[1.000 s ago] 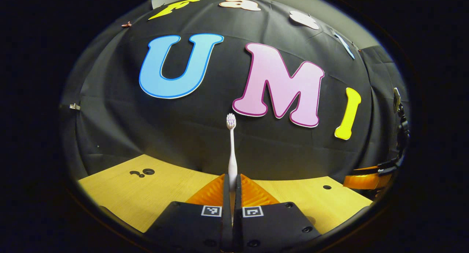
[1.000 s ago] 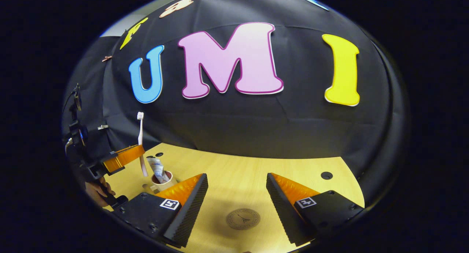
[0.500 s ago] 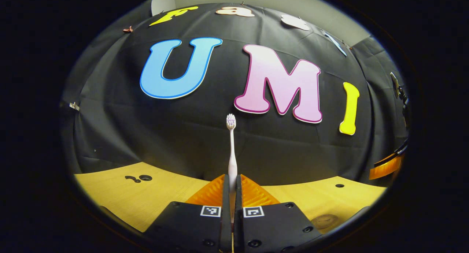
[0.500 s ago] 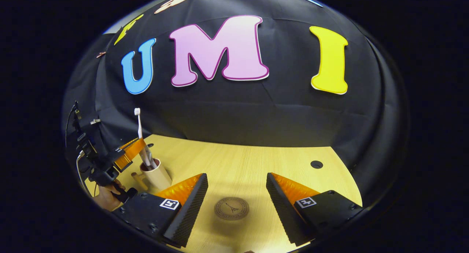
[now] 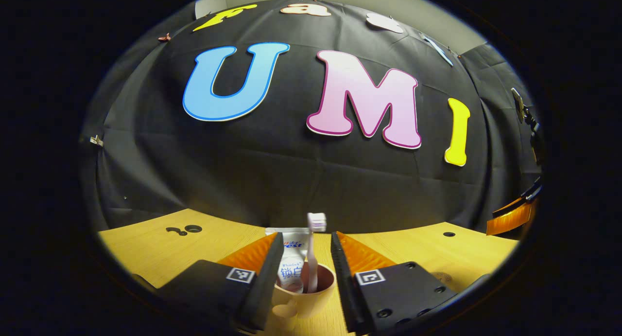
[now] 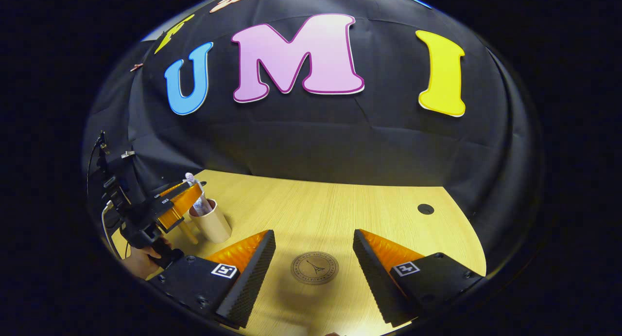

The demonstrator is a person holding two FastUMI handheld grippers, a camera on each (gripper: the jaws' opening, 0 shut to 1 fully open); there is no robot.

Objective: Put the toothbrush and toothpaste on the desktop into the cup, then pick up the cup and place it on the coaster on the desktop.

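In the left gripper view a tan cup (image 5: 303, 299) with a handle stands on the wooden desktop (image 5: 146, 248), directly below my left gripper (image 5: 303, 258). A white toothbrush (image 5: 313, 248) and a toothpaste tube (image 5: 290, 258) stand inside the cup. The left gripper is open, its fingers on either side of the cup and apart from the toothbrush. In the right gripper view my right gripper (image 6: 313, 256) is open above a round brown coaster (image 6: 315, 268). The cup (image 6: 210, 221) sits far left there, with the left gripper (image 6: 177, 207) and a hand (image 6: 141, 260) beside it.
The desktop (image 6: 340, 214) has small round holes, one at the back right (image 6: 425, 209) and a pair at the back left (image 5: 187, 228). Black cloth walls the booth behind the desk. The right gripper's finger (image 5: 510, 217) shows at the far right of the left gripper view.
My left gripper opened and let go of the toothbrush, which dropped into the cup beside the toothpaste. The right gripper stayed open over the coaster, shifting only slightly.
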